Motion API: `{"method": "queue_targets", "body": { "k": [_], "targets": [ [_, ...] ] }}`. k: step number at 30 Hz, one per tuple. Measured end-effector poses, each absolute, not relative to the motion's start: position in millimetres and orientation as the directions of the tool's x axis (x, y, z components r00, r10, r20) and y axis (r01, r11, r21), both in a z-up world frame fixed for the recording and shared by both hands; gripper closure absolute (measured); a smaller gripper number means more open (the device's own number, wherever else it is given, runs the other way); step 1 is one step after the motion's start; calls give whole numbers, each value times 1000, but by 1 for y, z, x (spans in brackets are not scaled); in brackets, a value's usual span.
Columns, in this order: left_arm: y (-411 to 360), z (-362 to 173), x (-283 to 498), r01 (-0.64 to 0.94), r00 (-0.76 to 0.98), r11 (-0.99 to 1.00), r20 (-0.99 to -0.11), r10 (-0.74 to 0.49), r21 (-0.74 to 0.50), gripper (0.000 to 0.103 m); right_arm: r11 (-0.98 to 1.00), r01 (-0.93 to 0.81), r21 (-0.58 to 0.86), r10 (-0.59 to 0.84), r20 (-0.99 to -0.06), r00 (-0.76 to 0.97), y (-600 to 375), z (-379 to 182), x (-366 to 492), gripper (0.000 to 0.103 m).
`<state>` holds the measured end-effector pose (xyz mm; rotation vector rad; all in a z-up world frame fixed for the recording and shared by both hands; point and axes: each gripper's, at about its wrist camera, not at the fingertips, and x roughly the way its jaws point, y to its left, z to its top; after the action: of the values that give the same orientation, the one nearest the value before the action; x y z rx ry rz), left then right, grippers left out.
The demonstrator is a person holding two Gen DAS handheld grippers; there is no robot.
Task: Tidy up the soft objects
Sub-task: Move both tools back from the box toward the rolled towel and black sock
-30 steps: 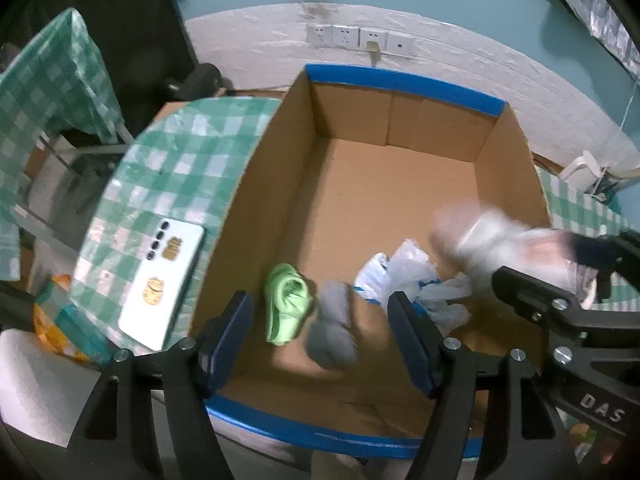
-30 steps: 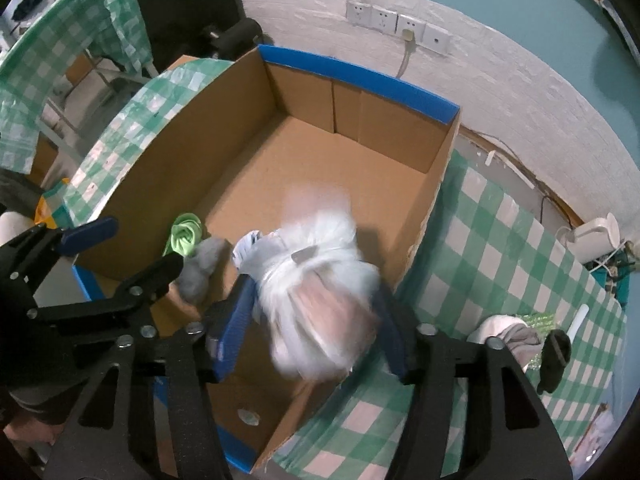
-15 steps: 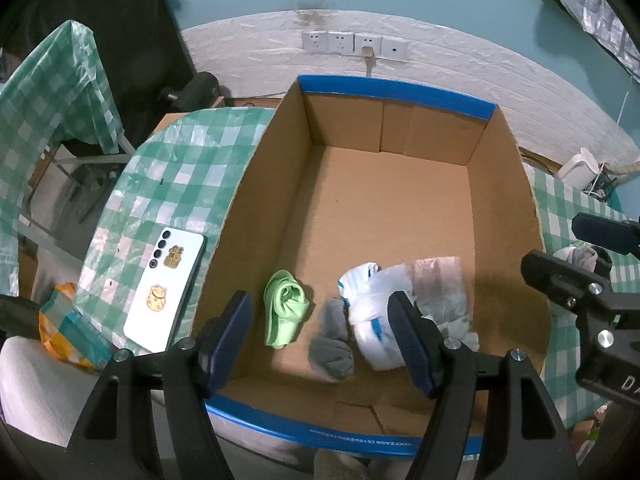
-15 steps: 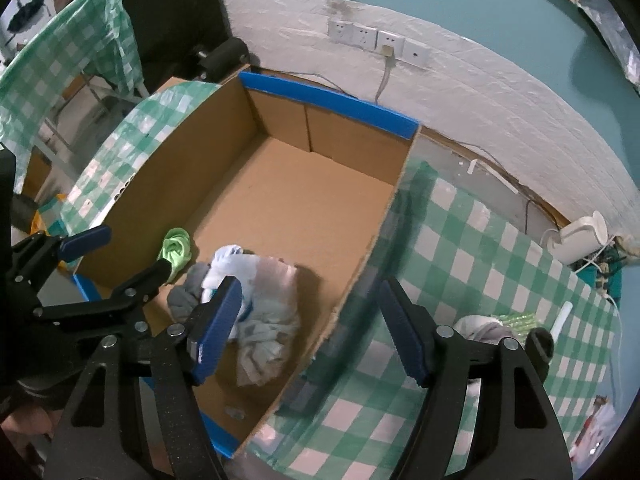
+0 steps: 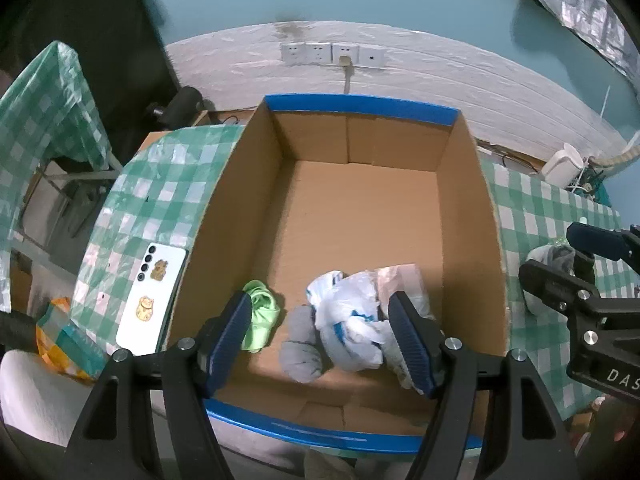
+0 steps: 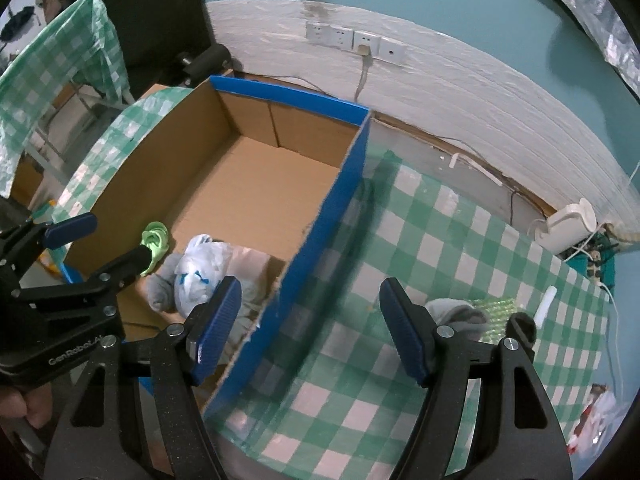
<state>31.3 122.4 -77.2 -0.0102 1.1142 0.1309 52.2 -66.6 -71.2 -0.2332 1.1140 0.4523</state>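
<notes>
**foldbot_fan:** Soft objects mostly sit in the near end of the cardboard box (image 5: pixel 256 216) already: a lime-green sock (image 5: pixel 262 316), a grey sock (image 5: pixel 300 350) and a crinkly white plastic bag bundle (image 5: pixel 352 320) bunched side by side, touching. What's left looks like the grey sock ball (image 6: pixel 456 312) out on the checkered tablecloth (image 6: pixel 440 240), just beside some green bubble wrap (image 6: pixel 494 306).

**umi_tinkerer:** Right gripper (image 6: pixel 310 326) has just been opening, and nothing is between its jaws; it hangs spread over the box's right wall and the cloth. Left gripper (image 5: pixel 324 338) is spread too, above the box's near end, gripping nothing.

**foldbot_fan:** How would that sock ball handle?

**umi_tinkerer:** Probably light and squishy, zero breakage risk. It'll compress a lot, so the jaws need to close well in before it holds. Best guess is to pinch across the fat middle of the roll rather than a loose cuff, or it may unroll and dangle. Knit fabric should grip fine on those ribbed blue pads (image 6: pixel 402 330).

**foldbot_fan:** And the bag?

**umi_tinkerer:** Slippery film, springs back, likely needs a deep bite.
</notes>
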Motion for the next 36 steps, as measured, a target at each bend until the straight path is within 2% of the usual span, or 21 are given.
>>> {"method": "queue_targets", "body": {
  "k": [36],
  "targets": [
    [4,-68,41,82,446,995,-895,11,53,28,970,-239,34,133,-901,413,-217,-78,37,28]
  ]
}}
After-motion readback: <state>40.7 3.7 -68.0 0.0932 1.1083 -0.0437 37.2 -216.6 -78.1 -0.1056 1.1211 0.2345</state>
